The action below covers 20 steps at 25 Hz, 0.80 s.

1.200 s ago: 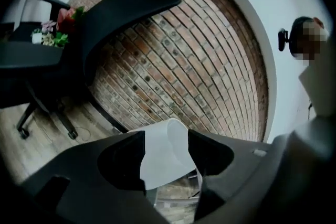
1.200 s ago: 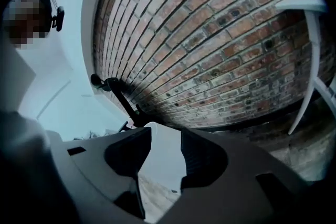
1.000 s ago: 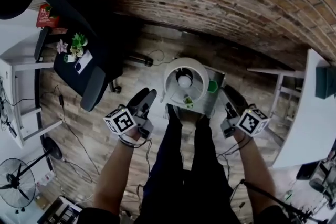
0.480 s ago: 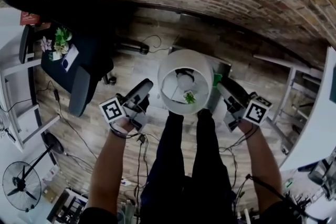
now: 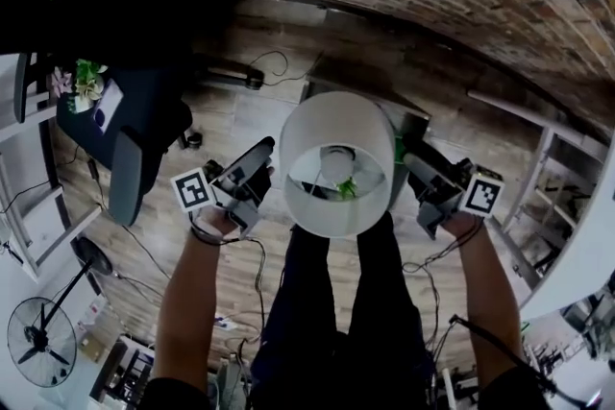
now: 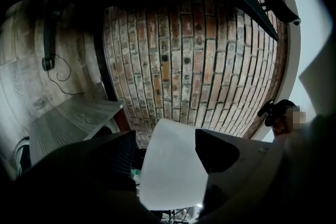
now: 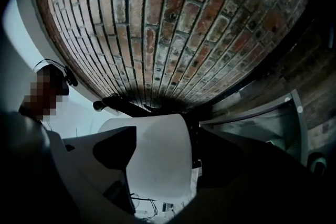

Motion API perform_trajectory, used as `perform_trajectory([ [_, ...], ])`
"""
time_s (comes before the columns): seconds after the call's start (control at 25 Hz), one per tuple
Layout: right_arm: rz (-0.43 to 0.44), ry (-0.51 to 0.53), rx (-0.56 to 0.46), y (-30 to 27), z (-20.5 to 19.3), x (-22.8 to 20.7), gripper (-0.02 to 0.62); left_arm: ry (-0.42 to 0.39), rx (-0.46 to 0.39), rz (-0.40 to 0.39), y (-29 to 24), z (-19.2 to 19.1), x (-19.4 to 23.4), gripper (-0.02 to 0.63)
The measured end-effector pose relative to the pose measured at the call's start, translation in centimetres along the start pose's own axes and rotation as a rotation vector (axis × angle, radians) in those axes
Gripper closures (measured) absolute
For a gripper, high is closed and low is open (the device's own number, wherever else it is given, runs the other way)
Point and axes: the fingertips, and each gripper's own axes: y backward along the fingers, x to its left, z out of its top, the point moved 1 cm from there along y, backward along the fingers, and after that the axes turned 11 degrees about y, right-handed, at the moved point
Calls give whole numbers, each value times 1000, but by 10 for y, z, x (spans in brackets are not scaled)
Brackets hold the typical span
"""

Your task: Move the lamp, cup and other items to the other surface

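Note:
A lamp with a white drum shade (image 5: pixel 336 163) stands on a small grey table (image 5: pixel 411 122) in front of the person's legs. Its bulb shows inside the shade from above. My left gripper (image 5: pixel 254 160) is just left of the shade and my right gripper (image 5: pixel 415 166) just right of it. Both sets of jaws have just been opening and stand wide. In the left gripper view the shade (image 6: pixel 170 170) fills the gap between the jaws, as the shade (image 7: pixel 155 165) does in the right gripper view. I see no pad pressing on it. A green cup (image 5: pixel 397 149) peeks out behind the shade.
A black office chair (image 5: pixel 135 139) with flowers (image 5: pixel 85 82) on its seat is at the left. A floor fan (image 5: pixel 38 341) stands at the lower left and a white desk (image 5: pixel 577 254) at the right. A brick wall runs behind the table, with a cable (image 5: pixel 269 67) on the wooden floor.
Both grippers have come down beside the lamp and their jaws stand wider apart. The shade looks larger in the head view, and the chair has slid toward the left edge.

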Motion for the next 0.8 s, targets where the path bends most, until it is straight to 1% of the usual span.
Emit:
perform_trajectory([
  [0.16, 53, -54, 35, -5, -11, -8, 208, 49, 16, -2, -4, -2, 17, 253],
  [0.32, 118, -95, 56, -13, -19, -9, 201, 66, 58, -12, -6, -6, 27, 247],
  [0.56, 193, -146, 49, -16, -21, -4, 225, 102, 103, -84, -11, -12, 20, 247],
  [0.72, 221, -148, 42, -18, -22, -2, 227, 143, 141, -165, -15, -17, 7, 250],
  [0.8, 223, -144, 36, -18, -20, -2, 227, 141, 154, -177, -18, -19, 2, 250],
])
